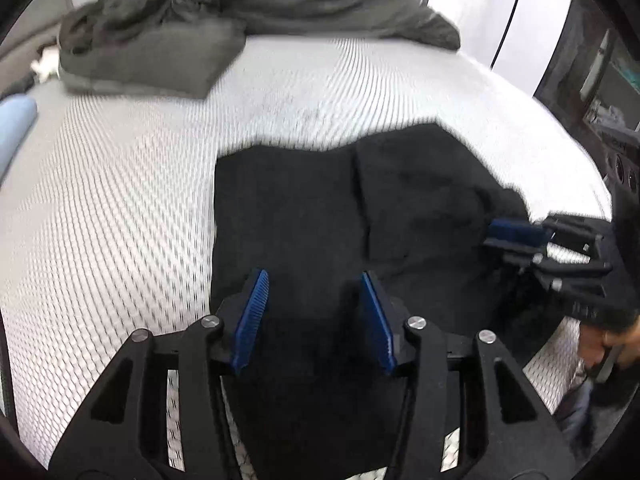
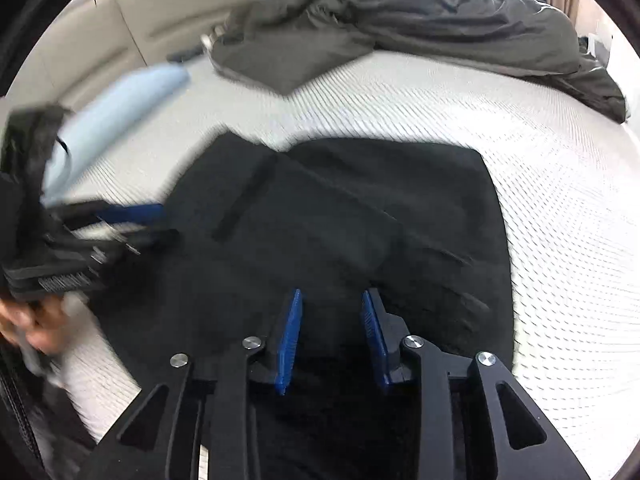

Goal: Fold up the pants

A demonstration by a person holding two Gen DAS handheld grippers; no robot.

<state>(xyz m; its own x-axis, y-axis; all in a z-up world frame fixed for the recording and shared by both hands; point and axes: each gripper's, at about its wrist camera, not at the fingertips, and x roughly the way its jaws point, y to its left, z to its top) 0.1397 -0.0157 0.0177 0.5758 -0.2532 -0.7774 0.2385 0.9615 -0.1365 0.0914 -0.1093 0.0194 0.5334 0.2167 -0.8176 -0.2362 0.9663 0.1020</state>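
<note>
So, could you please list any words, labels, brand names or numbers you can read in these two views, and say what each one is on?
None can be read.
Left gripper: pale marks on its body in the right wrist view, too blurred to read.
Black pants: no label or print visible.
White mattress: woven pattern only.
Grey duvet: plain.
</note>
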